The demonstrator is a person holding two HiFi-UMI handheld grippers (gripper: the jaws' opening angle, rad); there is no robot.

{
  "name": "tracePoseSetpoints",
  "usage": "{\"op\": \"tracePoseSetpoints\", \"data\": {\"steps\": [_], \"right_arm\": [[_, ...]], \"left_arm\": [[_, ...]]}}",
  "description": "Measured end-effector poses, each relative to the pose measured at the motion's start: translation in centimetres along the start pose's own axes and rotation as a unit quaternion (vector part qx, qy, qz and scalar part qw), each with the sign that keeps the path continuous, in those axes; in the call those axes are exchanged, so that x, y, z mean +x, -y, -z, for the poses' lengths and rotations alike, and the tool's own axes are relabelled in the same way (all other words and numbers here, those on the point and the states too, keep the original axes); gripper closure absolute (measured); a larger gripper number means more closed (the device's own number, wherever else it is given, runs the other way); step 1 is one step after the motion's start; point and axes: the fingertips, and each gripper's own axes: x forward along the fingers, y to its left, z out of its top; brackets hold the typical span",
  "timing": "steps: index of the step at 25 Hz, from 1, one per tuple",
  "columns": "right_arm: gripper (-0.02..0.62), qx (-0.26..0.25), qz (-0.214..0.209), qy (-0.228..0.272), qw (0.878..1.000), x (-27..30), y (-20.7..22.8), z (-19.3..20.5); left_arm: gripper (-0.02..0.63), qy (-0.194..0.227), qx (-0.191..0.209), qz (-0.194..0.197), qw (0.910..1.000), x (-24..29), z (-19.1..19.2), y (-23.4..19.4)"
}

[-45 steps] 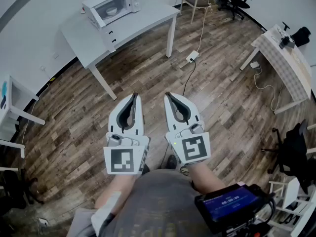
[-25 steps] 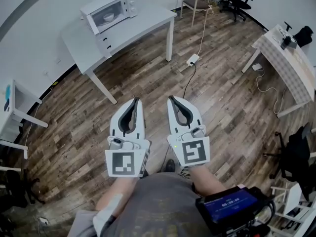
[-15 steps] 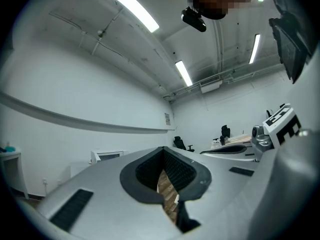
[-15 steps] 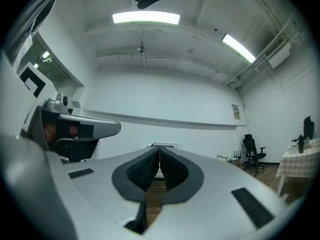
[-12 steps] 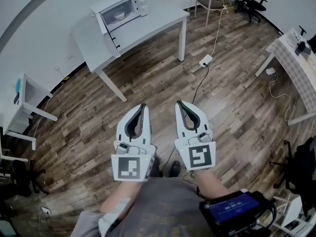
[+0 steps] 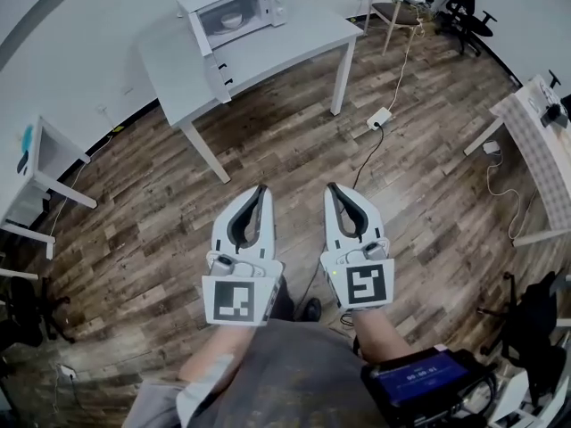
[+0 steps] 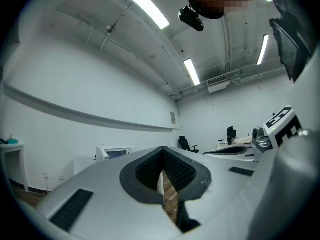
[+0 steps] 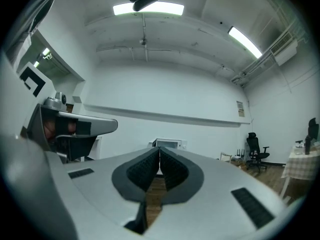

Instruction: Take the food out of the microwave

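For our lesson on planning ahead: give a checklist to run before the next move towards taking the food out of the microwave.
1. Left gripper empty, jaws together: ok.
2. Right gripper empty, jaws together: ok.
3. Microwave within reach: not ok, far off on the table.
4. Its door open: not ok, looks closed.
5. Bowl visible inside: ok.
6. Floor cable off the path: cannot tell.

Open path: wooden floor (image 6: 161,203) from you to the table (image 6: 294,38) bearing the microwave (image 6: 234,12).
Obstacle: power strip (image 6: 379,117) and cable (image 6: 367,157) to your right.
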Motion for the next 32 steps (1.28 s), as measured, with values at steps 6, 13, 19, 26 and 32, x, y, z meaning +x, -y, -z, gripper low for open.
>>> {"op": "tracePoseSetpoints", "data": {"steps": [6,13,19,26,32], "right_arm": [[0.586,-0.023,-0.01,0.004,1.0,5.2,-1.7,-0.5],[0.586,-0.025,-0.003,0.001,1.0,10.5,-2.8,-1.6],[0.586,-0.053,-0.027,0.013,0.998,13.3,-5.2,-2.3],[0.586,-0.041,-0.029,-0.012,0.999,14.2,-5.2,-0.7],[0.586,-0.023,-0.036,-0.022,0.999,15.7,-3.8,1.6]], "left_arm": [[0.6,0.013,-0.016,-0.005,0.9998,2.5,0.3,-4.8],[0.6,0.035,-0.019,-0.001,0.9992,4.9,-0.2,-9.1],[0.6,0.044,-0.032,-0.003,0.9985,5.6,-0.2,-11.9],[0.6,0.025,-0.039,-0.001,0.9989,6.1,1.2,-12.2],[0.6,0.004,-0.038,-0.008,0.9992,8.4,3.3,-12.2]]}}
